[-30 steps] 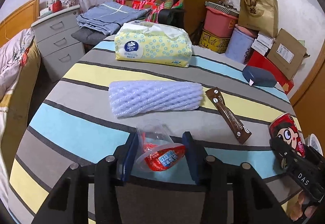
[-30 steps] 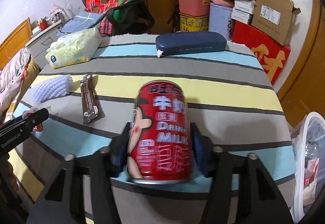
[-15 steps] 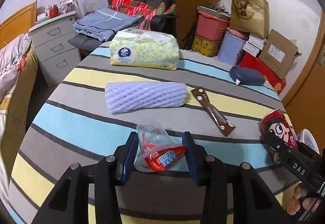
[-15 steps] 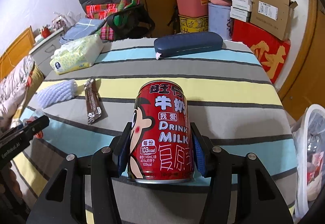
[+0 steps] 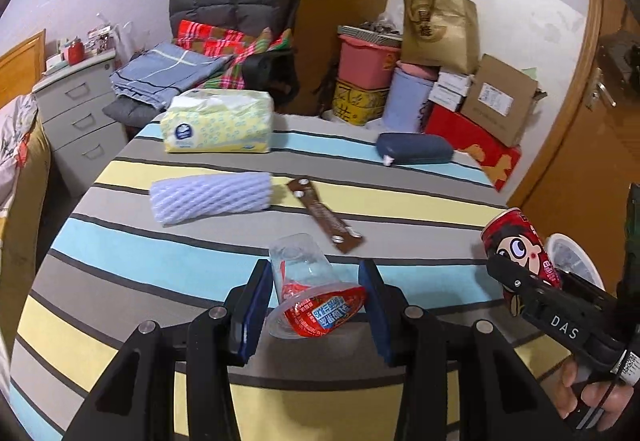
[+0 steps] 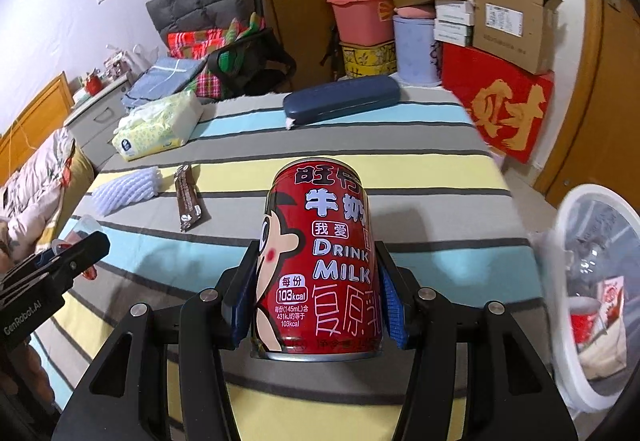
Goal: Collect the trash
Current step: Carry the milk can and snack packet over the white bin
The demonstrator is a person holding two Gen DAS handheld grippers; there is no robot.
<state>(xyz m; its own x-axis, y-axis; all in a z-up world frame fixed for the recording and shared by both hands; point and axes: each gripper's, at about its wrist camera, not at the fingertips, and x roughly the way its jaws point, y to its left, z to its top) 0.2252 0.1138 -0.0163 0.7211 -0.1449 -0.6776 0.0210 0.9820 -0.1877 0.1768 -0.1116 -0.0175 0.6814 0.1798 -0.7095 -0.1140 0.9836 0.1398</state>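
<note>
With the right tongs (image 6: pixel 316 305) clamping the can (image 6: pixel 318 261) and the left tongs (image 5: pixel 314 305) gripping the cup (image 5: pixel 310 289), we carry both level to the bin (image 6: pixel 592 241) at right.

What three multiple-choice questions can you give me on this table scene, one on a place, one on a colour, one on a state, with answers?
1. Where is the white bin?
A. right of the table
B. on the table
C. under the chair

2. What colour is the can?
A. green
B. red
C. silver

3. How is the plastic cup held?
A. upright
B. upside down
C. on its side

Answers:
A: the white bin stands beside the table, past its right edge.
B: the can in the right gripper is red.
C: the plastic cup lies sideways in the left gripper.
</note>
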